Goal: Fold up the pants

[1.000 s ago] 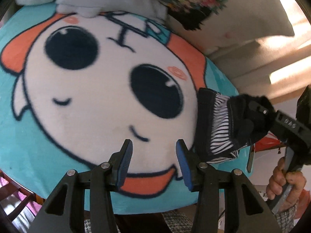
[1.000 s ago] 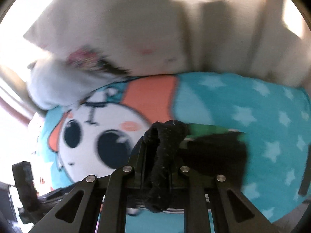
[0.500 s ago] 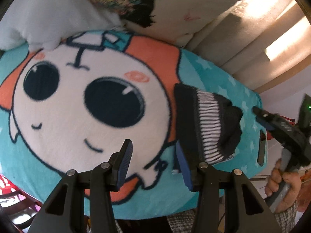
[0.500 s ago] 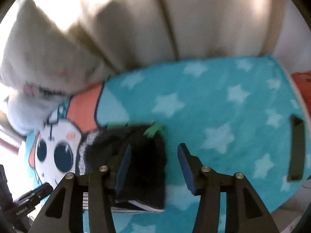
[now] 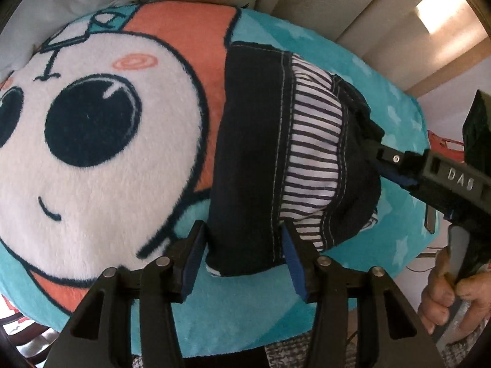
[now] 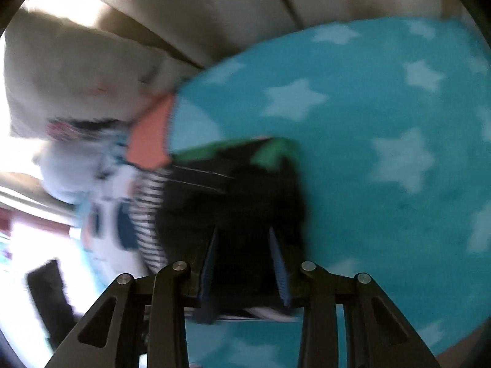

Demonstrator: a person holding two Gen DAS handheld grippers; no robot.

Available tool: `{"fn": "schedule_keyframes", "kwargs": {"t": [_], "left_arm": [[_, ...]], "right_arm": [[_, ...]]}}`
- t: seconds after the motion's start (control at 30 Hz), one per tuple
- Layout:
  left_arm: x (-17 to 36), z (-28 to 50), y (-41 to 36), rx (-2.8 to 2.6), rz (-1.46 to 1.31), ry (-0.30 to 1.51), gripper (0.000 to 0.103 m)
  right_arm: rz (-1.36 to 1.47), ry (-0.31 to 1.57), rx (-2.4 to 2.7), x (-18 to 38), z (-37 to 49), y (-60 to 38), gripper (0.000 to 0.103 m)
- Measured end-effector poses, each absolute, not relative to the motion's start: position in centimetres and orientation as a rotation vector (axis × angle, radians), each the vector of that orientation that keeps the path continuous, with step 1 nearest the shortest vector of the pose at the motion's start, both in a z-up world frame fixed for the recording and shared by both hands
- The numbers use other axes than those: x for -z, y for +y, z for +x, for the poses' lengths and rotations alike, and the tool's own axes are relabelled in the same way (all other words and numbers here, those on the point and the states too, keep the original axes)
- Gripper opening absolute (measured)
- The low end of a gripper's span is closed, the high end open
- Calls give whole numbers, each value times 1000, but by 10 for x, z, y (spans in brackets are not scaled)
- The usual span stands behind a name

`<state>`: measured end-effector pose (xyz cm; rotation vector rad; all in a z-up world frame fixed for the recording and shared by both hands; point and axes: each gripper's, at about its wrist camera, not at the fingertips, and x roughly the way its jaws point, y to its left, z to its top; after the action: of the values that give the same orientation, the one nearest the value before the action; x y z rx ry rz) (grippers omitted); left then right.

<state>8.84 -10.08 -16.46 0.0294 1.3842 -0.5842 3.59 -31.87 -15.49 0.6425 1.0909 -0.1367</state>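
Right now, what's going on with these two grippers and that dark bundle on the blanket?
A person is folding dark pants with a striped lining, already a compact bundle on a cartoon-face fleece blanket. The left gripper straddles its near edge, pads not pressing. The right gripper, jaws just closing, is at the far end; blur hides whether it grips.

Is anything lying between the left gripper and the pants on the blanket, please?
Nothing visible does. The left gripper sits right at the near edge of the folded pants, its fingers either side of the dark fabric, with only bare blanket below. The right gripper is at the far side.
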Motion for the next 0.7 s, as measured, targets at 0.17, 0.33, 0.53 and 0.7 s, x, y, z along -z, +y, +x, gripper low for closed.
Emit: {"fn": "schedule_keyframes", "kwargs": {"t": [0.17, 0.33, 0.53, 0.7], "left_arm": [[150, 83, -84, 574, -42, 1381, 49], [130, 77, -74, 531, -28, 1315, 49], [91, 67, -70, 469, 66, 1133, 52], [78, 65, -64, 451, 106, 1060, 57]], "right_arm": [[506, 1030, 245, 125, 31, -318, 52], [497, 931, 259, 103, 20, -320, 56], [475, 967, 261, 111, 18, -307, 58], [446, 989, 263, 115, 18, -283, 61]]}}
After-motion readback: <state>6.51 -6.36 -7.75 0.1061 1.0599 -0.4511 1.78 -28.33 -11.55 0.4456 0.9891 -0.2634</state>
